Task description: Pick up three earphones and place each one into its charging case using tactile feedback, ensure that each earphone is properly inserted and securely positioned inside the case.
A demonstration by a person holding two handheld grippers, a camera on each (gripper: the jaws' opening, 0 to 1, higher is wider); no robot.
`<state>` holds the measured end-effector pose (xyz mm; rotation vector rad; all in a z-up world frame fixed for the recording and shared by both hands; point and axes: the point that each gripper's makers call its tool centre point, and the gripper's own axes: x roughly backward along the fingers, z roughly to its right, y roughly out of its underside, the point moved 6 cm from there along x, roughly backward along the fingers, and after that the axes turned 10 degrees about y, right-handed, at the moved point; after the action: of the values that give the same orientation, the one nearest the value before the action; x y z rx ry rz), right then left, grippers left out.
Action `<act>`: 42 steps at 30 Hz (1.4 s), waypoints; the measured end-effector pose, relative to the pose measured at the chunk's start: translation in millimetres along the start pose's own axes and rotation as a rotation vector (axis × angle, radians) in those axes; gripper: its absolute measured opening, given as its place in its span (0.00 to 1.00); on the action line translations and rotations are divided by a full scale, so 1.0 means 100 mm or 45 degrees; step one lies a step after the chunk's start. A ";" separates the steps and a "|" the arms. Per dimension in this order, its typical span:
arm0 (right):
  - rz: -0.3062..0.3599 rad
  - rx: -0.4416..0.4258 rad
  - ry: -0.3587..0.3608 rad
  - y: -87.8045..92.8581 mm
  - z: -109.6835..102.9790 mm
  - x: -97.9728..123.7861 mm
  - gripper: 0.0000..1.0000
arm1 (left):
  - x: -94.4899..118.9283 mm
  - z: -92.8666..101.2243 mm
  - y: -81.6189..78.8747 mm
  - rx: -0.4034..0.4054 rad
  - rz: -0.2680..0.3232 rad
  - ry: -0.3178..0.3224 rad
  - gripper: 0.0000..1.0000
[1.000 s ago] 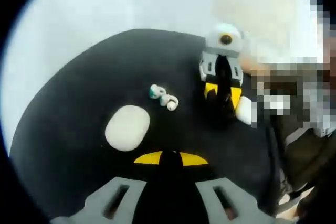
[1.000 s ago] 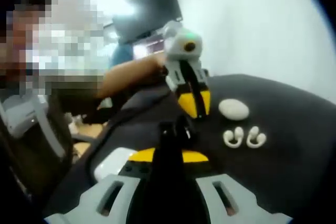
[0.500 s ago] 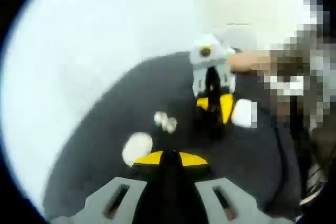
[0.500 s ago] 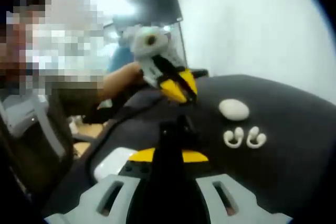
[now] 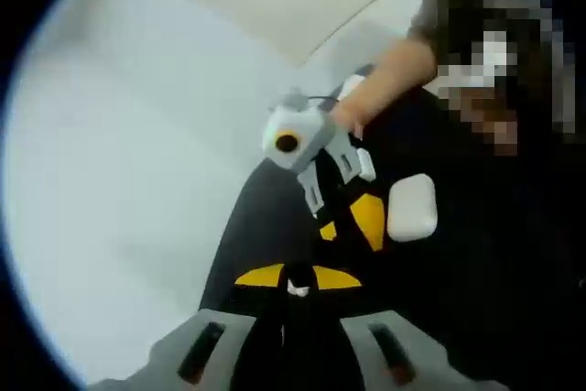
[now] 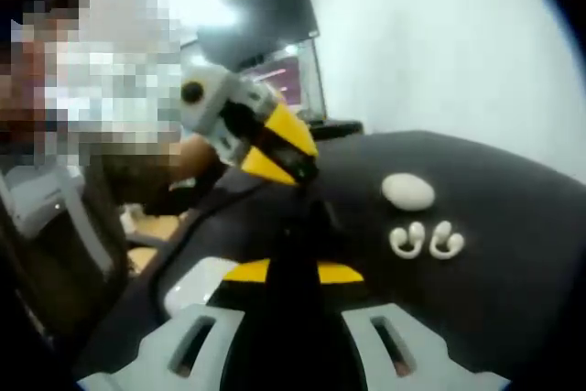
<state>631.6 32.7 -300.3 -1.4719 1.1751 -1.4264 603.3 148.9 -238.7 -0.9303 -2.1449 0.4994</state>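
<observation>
Two white earphones lie side by side on the black mat. Just beyond them sits a closed oval white case. A second white case rests near my right gripper, which is low over the mat with its jaws shut. That same case shows beside the right gripper in the left gripper view. My left gripper is shut, with a tiny pale speck at its tips that I cannot identify. It hangs tilted above the mat.
A person's bare arm holds the right gripper. A hand grips the left one. A dark monitor stands behind the mat. Pale surface borders the mat's edge.
The left gripper has risen and tilted away from the mat, moving left in the right gripper view. Its own view swung off the earphones and oval case. The right gripper stayed still.
</observation>
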 end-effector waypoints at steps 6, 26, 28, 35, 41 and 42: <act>0.001 -0.003 -0.003 0.00 0.00 0.00 0.18 | -0.09 0.03 0.03 -0.031 -0.038 0.023 0.08; 0.002 -0.004 -0.005 -0.01 0.00 -0.01 0.18 | -0.07 0.14 -0.03 -0.206 -0.080 0.060 0.08; 0.005 -0.006 -0.009 -0.01 0.00 -0.01 0.18 | -0.08 0.15 -0.04 -0.238 -0.085 0.068 0.08; 0.005 -0.006 -0.010 -0.01 0.00 -0.01 0.18 | -0.06 0.15 -0.04 -0.192 -0.042 0.107 0.08; 0.005 -0.006 -0.010 -0.01 -0.01 -0.01 0.18 | -0.04 0.15 -0.03 -0.147 -0.025 0.135 0.09; 0.004 -0.006 -0.011 -0.01 -0.01 -0.01 0.18 | -0.03 0.15 -0.03 -0.144 -0.027 0.139 0.09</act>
<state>631.2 34.0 -299.4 -1.4773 1.1754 -1.4144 592.4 143.3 -248.2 -0.9734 -2.0988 0.3115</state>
